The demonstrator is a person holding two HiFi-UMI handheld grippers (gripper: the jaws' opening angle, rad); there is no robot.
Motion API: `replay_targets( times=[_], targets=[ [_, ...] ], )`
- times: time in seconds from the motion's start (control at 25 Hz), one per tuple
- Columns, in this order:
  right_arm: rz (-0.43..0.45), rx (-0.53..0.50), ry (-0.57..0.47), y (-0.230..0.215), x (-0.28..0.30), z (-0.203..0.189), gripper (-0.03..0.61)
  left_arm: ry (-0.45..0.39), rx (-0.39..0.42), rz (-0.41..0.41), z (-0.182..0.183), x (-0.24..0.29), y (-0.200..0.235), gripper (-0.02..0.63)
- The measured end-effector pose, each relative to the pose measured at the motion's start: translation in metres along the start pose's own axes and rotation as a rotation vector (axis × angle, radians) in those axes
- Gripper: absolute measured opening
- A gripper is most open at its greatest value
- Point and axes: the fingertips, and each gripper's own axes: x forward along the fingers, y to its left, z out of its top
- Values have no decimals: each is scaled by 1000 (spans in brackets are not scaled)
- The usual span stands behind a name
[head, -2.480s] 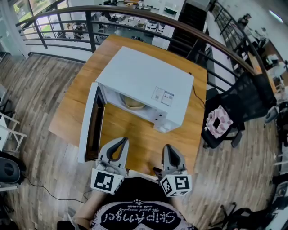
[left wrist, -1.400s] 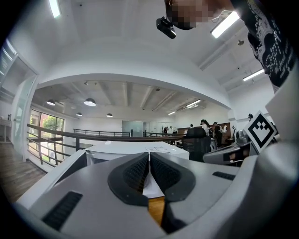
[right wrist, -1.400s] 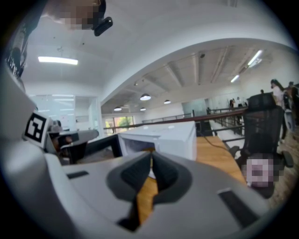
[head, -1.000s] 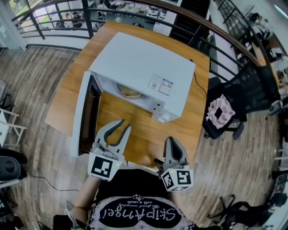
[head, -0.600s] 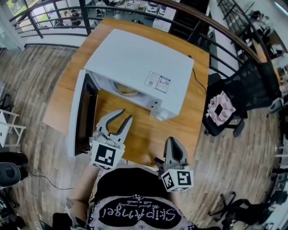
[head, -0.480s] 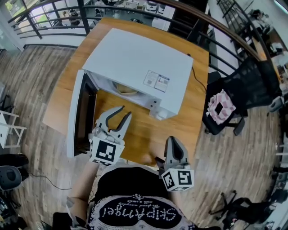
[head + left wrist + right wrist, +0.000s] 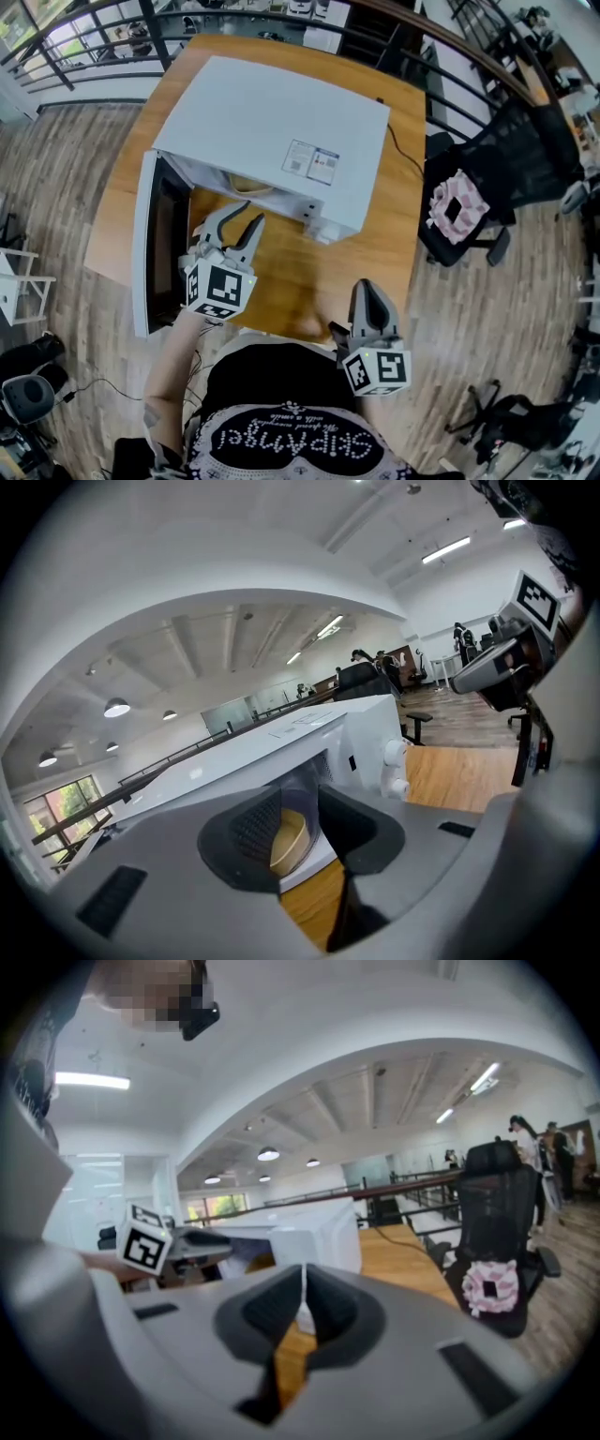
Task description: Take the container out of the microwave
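Observation:
The white microwave (image 7: 272,122) stands on the wooden table (image 7: 370,248) with its door (image 7: 150,244) swung open to the left. Inside sits the tan round container (image 7: 246,184), partly hidden by the oven's top; it also shows in the left gripper view (image 7: 292,841), beyond the jaws. My left gripper (image 7: 249,216) is just in front of the oven's mouth, jaws opening with nothing pressed between them. My right gripper (image 7: 367,289) hangs at the table's near edge, shut and empty (image 7: 301,1288).
A black office chair (image 7: 487,159) with a pink cushion (image 7: 453,208) stands right of the table. A dark railing (image 7: 112,37) curves behind the table. The microwave's knobs (image 7: 394,766) face me on its right front. Wood floor surrounds the table.
My left gripper has moved forward to the microwave's opening, rolled a little, and its jaws have spread wider. The right gripper has stayed near the table's near edge, still shut.

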Motion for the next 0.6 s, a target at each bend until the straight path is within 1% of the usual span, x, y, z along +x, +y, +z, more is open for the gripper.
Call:
replay_targets(
  times=[0.2,0.32,0.6],
  targets=[
    [-27,-1,1,-9,-2,0,34,55,61,-25,-19,22,-2,165],
    [-43,2,1,-13,-4,1,34,83,88,-44,-28,33,-2,166],
    [-73,8,3,-24,-6,1,35,159,120,-82,-54,63,-2,166]
  ],
)
